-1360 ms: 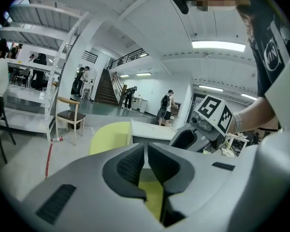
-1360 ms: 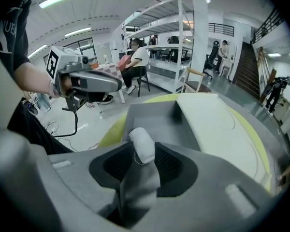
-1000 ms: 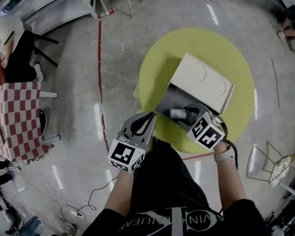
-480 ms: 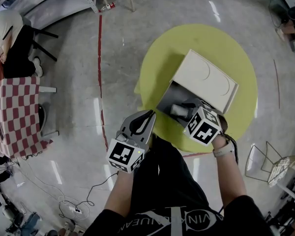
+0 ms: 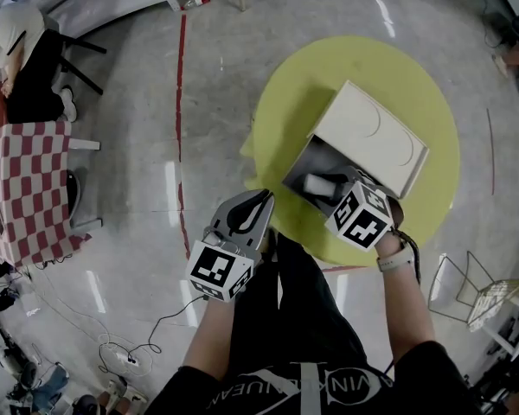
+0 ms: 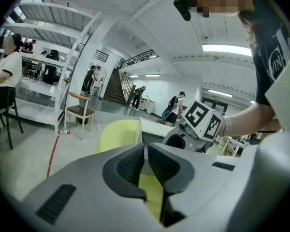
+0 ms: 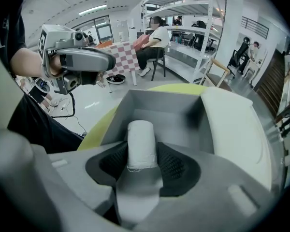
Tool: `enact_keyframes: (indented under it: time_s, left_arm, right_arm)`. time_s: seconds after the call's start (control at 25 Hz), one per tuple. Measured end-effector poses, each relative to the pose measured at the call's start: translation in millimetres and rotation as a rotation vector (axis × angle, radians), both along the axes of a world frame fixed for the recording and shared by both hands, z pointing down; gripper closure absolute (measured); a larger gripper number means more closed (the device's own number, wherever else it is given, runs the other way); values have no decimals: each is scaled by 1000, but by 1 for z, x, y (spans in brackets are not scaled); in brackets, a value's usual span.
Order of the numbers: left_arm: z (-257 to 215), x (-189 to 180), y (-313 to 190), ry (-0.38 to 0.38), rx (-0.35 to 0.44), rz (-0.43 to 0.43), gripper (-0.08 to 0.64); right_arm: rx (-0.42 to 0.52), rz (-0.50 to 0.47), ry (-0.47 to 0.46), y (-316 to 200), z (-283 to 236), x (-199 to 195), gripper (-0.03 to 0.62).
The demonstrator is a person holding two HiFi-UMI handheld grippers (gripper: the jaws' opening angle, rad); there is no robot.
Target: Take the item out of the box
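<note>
Two ribbed dark pads (image 7: 171, 166) of my right gripper (image 7: 141, 159) are clamped on a white cylindrical roll (image 7: 141, 141), matt and cloth-like, with a loose thread at its near end. The roll points forward from the jaws into the open grey box (image 7: 154, 105), whose smooth cream lid (image 7: 232, 129) lies folded back to the jaws' right. The box sits on a round yellow-green table (image 5: 285, 102). My left gripper (image 6: 146, 158), short of the box, has its ribbed pads pressed together on nothing
</note>
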State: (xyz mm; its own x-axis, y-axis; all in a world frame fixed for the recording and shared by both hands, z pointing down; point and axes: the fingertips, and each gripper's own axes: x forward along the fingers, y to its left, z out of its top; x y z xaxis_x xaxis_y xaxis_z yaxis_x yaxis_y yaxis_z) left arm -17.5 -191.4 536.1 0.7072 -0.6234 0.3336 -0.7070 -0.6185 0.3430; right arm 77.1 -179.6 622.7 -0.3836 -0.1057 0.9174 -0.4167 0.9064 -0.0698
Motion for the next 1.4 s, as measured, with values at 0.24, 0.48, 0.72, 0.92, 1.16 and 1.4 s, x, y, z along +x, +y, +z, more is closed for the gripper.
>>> enact_keyframes:
  time_s: [0.24, 0.48, 0.72, 0.92, 1.16, 1.4]
  left_arm:
    - [3, -3, 6, -5, -4, -6, 532]
    - [-3, 1, 9, -2, 11, 5, 532]
    - [-8, 10, 13, -4, 22, 26, 532]
    - [-12, 15, 15, -7, 26, 38, 532]
    - [-19, 17, 12, -8, 39, 37, 532]
    - [-26, 23, 10, -9, 56, 47, 532]
  right_arm:
    - [42, 46, -34, 1, -7, 3, 410]
    - [89, 147, -114, -3, -27, 10, 413]
    - [117, 245, -174, -1, -44, 20, 413]
    - [134, 354, -278, -1, -60, 30, 413]
    - [158, 426, -351, 3, -75, 37, 414]
    - [204, 464, -407, 6, -90, 42, 413]
